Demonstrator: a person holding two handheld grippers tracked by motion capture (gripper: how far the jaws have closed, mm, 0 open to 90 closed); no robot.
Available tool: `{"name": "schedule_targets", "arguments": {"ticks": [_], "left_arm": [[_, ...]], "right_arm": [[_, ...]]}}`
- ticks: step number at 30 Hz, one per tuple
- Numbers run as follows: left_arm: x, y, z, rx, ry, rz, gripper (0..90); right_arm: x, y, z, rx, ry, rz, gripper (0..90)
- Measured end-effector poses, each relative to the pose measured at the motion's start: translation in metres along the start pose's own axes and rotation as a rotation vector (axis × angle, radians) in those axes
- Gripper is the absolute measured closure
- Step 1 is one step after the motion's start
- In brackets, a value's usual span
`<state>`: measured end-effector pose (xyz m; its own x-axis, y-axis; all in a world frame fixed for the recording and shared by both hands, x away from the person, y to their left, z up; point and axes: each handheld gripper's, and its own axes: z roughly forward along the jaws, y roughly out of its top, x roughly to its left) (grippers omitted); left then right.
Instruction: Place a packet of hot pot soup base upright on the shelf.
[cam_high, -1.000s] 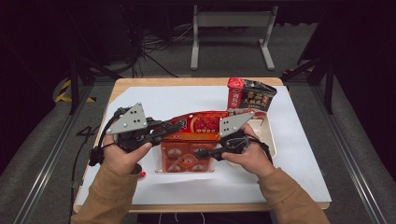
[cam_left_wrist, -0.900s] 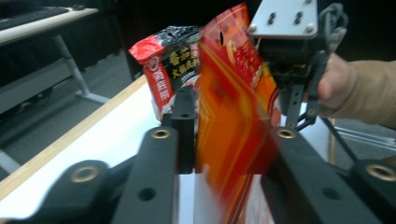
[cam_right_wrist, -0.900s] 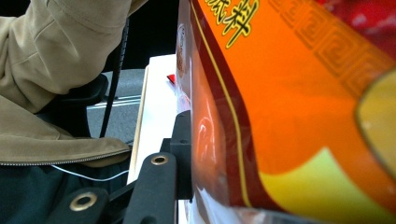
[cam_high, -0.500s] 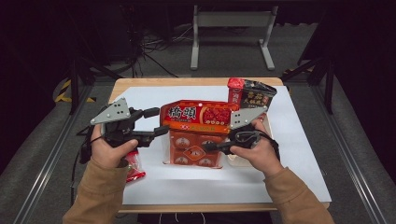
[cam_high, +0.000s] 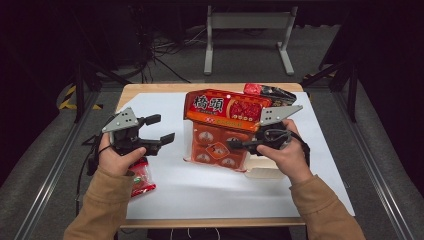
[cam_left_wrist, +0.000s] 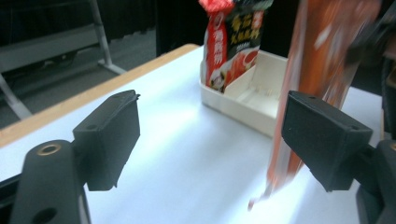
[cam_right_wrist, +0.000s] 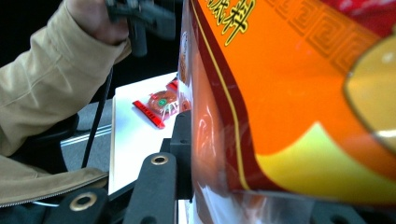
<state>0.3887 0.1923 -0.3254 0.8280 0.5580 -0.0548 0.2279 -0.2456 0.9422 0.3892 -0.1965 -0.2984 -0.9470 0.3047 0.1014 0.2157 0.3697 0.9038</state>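
A big orange-red snack bag (cam_high: 220, 125) hangs upright over the table's middle, with my right gripper (cam_high: 236, 145) shut on its lower right side. In the right gripper view the bag (cam_right_wrist: 289, 93) presses against the left jaw pad (cam_right_wrist: 183, 140). My left gripper (cam_high: 159, 131) is to the left of the bag and apart from it. Its jaws have just been opening and nothing is between them. The left gripper view has the wide gap of that gripper (cam_left_wrist: 210, 140) over bare white table, with the blurred bag (cam_left_wrist: 317, 70) at the right.
A white tray (cam_high: 267, 170) lies under and behind the bag, and a dark red packet (cam_high: 265, 92) stands at its far end; the tray (cam_left_wrist: 252, 100) and packet (cam_left_wrist: 233, 42) are ahead of the left gripper. A small red packet (cam_high: 141, 179) lies by the left hand.
The left gripper has let go of the bag, opened, and drawn back to the left and down. The right gripper has lifted the bag upright and a little higher.
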Motion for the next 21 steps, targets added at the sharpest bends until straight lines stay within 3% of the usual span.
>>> {"name": "schedule_targets", "arguments": {"ticks": [13, 21], "left_arm": [[0.016, -0.036, 0.001, 0.054, 0.046, -0.004, 19.5], [0.02, -0.058, -0.007, 0.082, 0.087, -0.047, 18.1]], "right_arm": [[-0.013, 0.008, -0.025, -0.041, -0.093, 0.013, 70.5], [-0.023, 0.009, -0.043, -0.048, -0.17, 0.005, 70.5]]}}
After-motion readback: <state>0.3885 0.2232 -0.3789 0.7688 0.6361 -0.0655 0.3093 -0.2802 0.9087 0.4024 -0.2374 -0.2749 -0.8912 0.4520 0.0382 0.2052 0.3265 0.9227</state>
